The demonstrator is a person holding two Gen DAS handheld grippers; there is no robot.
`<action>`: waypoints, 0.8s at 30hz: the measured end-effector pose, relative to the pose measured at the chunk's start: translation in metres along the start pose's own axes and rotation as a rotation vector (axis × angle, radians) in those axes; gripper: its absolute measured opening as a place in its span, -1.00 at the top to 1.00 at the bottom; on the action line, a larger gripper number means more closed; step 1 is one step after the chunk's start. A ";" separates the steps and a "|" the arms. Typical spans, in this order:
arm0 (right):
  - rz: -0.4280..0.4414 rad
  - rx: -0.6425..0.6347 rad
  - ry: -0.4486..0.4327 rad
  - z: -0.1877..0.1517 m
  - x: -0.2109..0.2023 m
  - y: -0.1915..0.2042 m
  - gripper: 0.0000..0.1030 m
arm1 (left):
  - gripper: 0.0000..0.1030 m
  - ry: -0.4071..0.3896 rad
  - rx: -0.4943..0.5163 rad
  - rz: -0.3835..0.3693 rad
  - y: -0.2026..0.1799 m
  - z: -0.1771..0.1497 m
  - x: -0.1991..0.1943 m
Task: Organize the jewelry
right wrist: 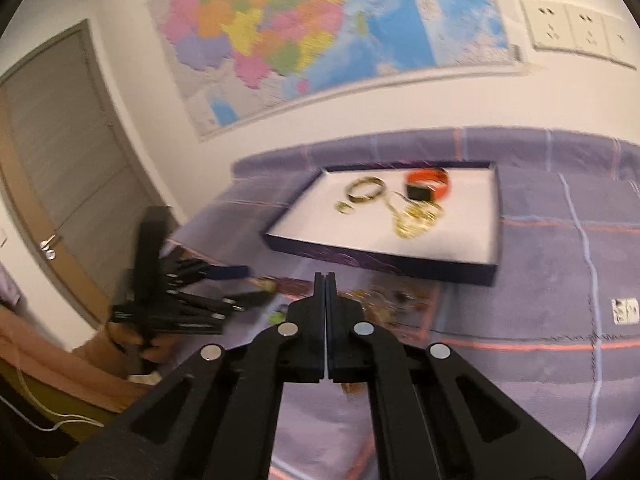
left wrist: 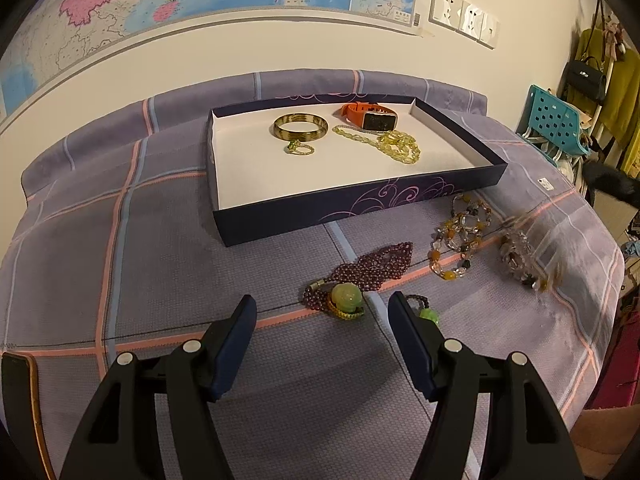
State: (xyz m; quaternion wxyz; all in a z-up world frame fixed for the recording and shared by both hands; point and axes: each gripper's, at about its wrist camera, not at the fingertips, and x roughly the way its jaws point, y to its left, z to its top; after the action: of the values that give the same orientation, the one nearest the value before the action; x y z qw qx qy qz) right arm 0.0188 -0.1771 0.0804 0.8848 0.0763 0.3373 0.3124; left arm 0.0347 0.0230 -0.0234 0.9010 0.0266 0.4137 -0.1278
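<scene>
The box [left wrist: 280,216] at twelve o'clock already holds four pieces; the garnet strand [left wrist: 376,266] and mixed beads [left wrist: 460,240] lie outside. Left gripper [left wrist: 322,310] gapes empty; right gripper [right wrist: 325,280] is pressed closed, apparently empty.

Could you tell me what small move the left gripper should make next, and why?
Probably ease the left gripper forward and down over the pale green stone bead on its yellow cord. Its jaws stand open with nothing between them, and the bead lies on the purple checked cloth just beyond the tips, outside the dark blue shallow box, which already holds other jewelry.
</scene>
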 end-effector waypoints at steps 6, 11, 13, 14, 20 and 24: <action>-0.092 -0.015 0.063 -0.006 0.012 -0.004 0.76 | -0.28 -0.006 -0.008 -0.005 0.002 0.000 -0.002; -0.205 0.061 0.200 -0.033 0.043 -0.038 0.46 | -0.28 -0.005 -0.012 -0.010 0.002 -0.001 -0.002; -0.235 0.072 0.228 -0.040 0.052 -0.045 0.26 | -0.28 -0.005 -0.010 -0.009 0.002 -0.001 -0.001; -0.235 0.072 0.228 -0.042 0.054 -0.046 0.24 | -0.28 -0.005 -0.009 -0.009 0.002 -0.001 -0.002; -0.274 0.005 0.228 -0.042 0.066 -0.041 0.38 | -0.28 -0.005 0.005 -0.008 -0.001 -0.002 -0.003; -0.295 -0.026 0.227 -0.042 0.066 -0.039 0.57 | -0.28 -0.007 0.016 -0.011 -0.003 -0.002 -0.004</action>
State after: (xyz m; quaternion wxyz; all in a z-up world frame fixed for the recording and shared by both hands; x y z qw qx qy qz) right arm 0.0494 -0.1708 -0.0013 0.8781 -0.0212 0.4385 0.1903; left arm 0.0297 0.0209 -0.0219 0.9014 0.0312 0.4098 -0.1364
